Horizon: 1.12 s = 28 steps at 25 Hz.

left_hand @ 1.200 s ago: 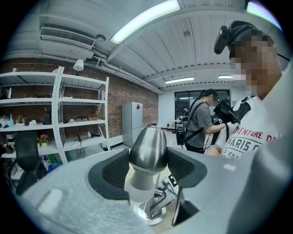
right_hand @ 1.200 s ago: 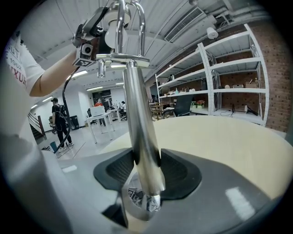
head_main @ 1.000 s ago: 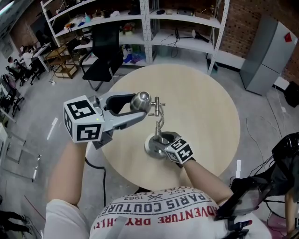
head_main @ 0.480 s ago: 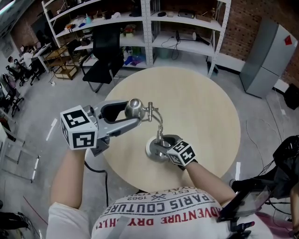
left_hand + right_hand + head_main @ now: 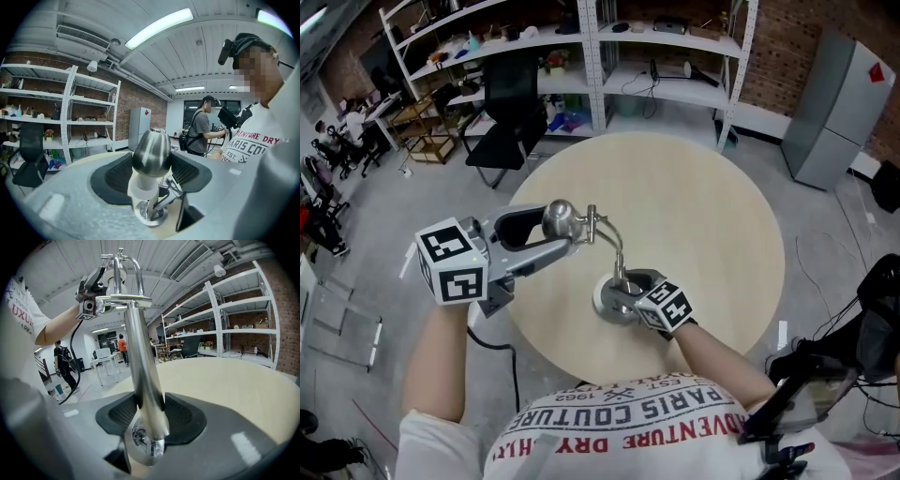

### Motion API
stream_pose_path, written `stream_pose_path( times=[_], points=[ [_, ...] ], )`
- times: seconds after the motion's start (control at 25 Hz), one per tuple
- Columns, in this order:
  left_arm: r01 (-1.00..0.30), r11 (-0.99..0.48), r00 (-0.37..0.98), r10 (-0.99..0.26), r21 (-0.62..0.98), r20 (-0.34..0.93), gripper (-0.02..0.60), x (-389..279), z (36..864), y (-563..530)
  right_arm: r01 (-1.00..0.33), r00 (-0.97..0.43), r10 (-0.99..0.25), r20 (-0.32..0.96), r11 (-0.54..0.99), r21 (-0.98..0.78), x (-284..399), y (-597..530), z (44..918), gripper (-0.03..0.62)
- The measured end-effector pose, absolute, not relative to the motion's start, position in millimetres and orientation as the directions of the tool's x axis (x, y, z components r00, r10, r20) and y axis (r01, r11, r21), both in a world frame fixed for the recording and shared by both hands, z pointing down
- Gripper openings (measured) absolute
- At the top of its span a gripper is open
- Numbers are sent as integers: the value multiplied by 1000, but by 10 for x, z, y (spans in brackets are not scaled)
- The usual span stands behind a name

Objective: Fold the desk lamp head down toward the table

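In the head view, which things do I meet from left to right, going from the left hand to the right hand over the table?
marker cube on the left → lamp head → lamp stem → marker cube on the right. The lamp base overlaps the stem and that cube, so it is left out.

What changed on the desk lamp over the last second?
The left claw, clamped on the rounded brushed-metal lamp head, moved left and slightly down in the head view, swinging the head and its chrome upper arm that way. No grip changed. The right claw stayed shut on the chrome upright post above the round metal base, which did not shift on the round pale wooden table.
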State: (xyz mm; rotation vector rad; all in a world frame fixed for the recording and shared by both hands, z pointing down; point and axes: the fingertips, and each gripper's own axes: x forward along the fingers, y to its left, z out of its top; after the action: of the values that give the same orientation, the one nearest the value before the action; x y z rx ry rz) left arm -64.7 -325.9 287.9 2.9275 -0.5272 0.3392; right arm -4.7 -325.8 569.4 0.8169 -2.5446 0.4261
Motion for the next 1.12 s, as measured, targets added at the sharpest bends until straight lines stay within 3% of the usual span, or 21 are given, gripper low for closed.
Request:
stream_pose_path(
  times=[1.12],
  points=[
    [-450,-876,885,-413,174,215,250,-1027,3156,-3285,-622,-738,-497,457,764,-173,7,-3257,5636,189]
  ],
)
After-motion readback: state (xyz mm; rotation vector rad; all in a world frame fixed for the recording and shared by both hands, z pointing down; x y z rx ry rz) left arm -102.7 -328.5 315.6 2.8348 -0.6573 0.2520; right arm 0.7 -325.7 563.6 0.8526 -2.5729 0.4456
